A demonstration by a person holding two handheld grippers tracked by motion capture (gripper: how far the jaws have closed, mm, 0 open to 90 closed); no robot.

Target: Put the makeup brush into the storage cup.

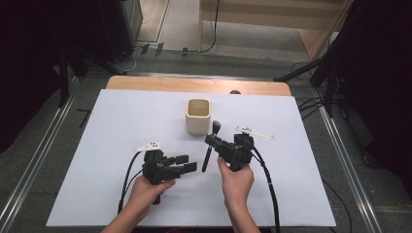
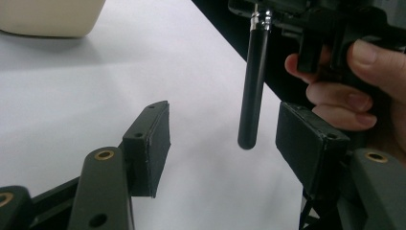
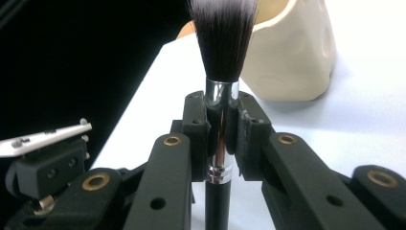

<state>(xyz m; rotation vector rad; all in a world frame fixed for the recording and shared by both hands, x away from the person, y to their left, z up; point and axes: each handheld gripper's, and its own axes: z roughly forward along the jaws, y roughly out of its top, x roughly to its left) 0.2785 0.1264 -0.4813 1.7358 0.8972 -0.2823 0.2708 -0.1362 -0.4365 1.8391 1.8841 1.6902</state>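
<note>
A makeup brush point(image 1: 208, 154) with a black handle, a silver collar and dark bristles point(image 3: 222, 38) stands roughly upright above the white table cover. My right gripper point(image 1: 210, 141) is shut on the silver collar point(image 3: 221, 120), bristles up and handle hanging down. My left gripper point(image 1: 190, 163) lies to the left of it, open. In the left gripper view the tip of the brush handle point(image 2: 253, 91) hangs between the left gripper's point(image 2: 222, 125) two pads, with a gap on each side. A cream square cup point(image 1: 198, 116) stands just behind the brush on the table.
A white sheet point(image 1: 121, 126) covers the wooden table point(image 1: 194, 85). The cup point(image 3: 292, 57) is close behind the bristles, and its base point(image 2: 48, 21) lies at the far left of the left gripper view. Cables trail from both grippers toward the table's near edge.
</note>
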